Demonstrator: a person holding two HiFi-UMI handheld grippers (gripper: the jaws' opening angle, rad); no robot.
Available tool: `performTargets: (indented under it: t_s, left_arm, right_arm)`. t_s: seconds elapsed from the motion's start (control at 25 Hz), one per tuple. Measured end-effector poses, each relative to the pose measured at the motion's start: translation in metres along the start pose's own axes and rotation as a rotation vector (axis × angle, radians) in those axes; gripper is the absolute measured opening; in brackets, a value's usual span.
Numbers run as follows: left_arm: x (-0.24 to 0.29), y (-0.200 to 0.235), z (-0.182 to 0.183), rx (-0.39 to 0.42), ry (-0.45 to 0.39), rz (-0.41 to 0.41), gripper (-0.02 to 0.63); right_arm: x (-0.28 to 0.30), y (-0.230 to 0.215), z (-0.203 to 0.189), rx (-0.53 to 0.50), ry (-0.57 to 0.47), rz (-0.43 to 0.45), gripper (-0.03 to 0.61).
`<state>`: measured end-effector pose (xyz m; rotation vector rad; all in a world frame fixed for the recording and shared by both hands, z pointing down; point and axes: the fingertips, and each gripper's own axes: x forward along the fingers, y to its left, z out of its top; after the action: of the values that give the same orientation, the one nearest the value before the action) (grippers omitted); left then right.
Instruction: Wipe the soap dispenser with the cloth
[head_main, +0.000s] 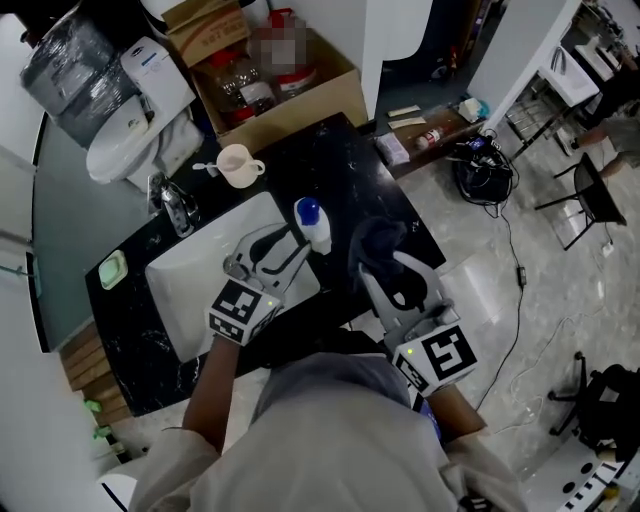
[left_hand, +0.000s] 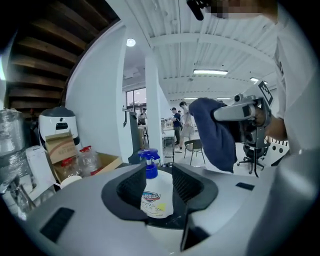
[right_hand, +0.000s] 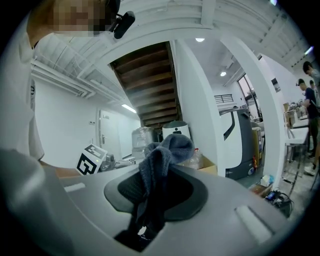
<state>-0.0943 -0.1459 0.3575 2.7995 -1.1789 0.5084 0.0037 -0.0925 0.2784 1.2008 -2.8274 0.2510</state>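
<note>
The soap dispenser (head_main: 313, 225), a white bottle with a blue pump, stands upright on the black countertop (head_main: 330, 160) at the sink's right rim. My left gripper (head_main: 285, 248) is open just in front of it. In the left gripper view the soap dispenser (left_hand: 156, 192) shows between the spread jaws (left_hand: 160, 190), and the pads do not press on it. My right gripper (head_main: 385, 262) is to the right of the bottle, shut on a dark blue-grey cloth (head_main: 378, 240). The cloth (right_hand: 162, 155) bunches up out of the right gripper's jaws (right_hand: 157, 182). It also hangs at the right as a dark cloth (left_hand: 215, 132) in the left gripper view.
A white sink (head_main: 200, 290) with a chrome faucet (head_main: 178, 205) fills the counter's left part. A cup (head_main: 238, 165) and a green soap dish (head_main: 112, 270) sit on the counter. Behind are a cardboard box (head_main: 330, 95) of bottles and a toilet (head_main: 135, 130).
</note>
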Motion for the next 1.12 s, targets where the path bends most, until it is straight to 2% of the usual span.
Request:
performTargets:
  t_s: [0.16, 0.36, 0.92, 1.12]
  left_arm:
    - [0.021, 0.004, -0.01, -0.011, 0.048, -0.022, 0.181]
    - [0.04, 0.014, -0.005, -0.01, 0.029, 0.011, 0.187]
    - [0.06, 0.021, -0.004, -0.035, 0.016, 0.018, 0.184]
    - [0.06, 0.022, -0.003, -0.049, 0.003, 0.014, 0.147]
  right_arm:
    - [-0.006, -0.009, -0.005, 0.009, 0.01, -0.029, 0.081]
    - [-0.009, -0.018, -0.009, 0.028, 0.018, -0.055, 0.081]
    - [-0.001, -0.026, -0.014, 0.057, 0.01, -0.065, 0.081]
    - [0.005, -0.027, -0.012, 0.061, 0.006, -0.058, 0.081]
